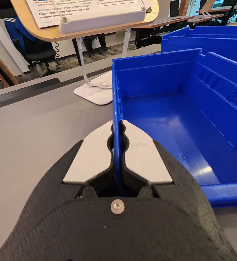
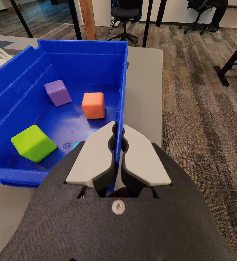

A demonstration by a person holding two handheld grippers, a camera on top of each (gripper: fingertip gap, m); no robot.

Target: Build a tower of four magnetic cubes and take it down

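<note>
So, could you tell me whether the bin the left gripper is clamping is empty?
Empty: the blue bin shows only its bare floor, left gripper shut on its wall.

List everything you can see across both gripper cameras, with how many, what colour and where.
empty bin: one, blue, on the table, its left wall clamped
bin with cubes: one, blue, on the table, its right wall clamped
purple cube: one, far left in that bin
orange cube: one, far right in that bin
green cube: one, near left in that bin
teal cube: one, mostly hidden behind the right gripper
table: one, grey
sign stand: one, white base, beside the empty bin
office chair: one, black, on the floor beyond
left gripper: shut on the empty bin's wall
right gripper: shut on the cube bin's wall
</note>
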